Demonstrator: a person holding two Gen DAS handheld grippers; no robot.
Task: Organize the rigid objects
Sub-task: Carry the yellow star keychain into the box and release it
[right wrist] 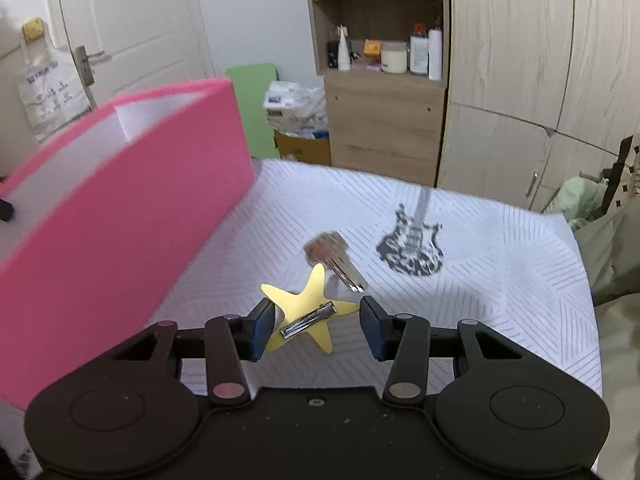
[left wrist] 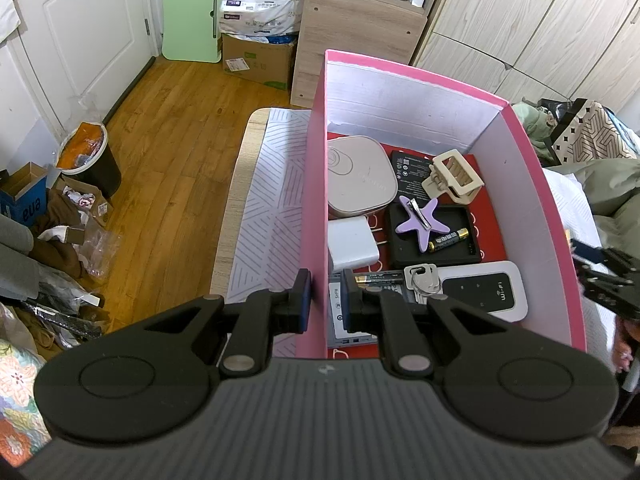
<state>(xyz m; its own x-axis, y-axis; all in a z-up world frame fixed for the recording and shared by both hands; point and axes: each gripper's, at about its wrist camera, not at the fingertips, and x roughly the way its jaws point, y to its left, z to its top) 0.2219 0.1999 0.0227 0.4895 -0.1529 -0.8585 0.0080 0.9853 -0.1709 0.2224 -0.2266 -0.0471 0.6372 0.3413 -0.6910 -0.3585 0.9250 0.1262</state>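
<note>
My left gripper is shut on the left wall of the pink box, one pad outside and one inside. Inside the box lie a purple star hair clip, a battery, a beige claw clip, a beige square case, a white charger, keys and a white wifi router. My right gripper is open low over the white cloth. A yellow star hair clip lies between its pads, touching the left pad only. A silver key lies just beyond the star.
A black-and-white guitar-shaped piece lies on the patterned cloth farther right. The pink box stands close on the right gripper's left. A wooden shelf unit, wardrobe doors and a bin on the floor surround the table.
</note>
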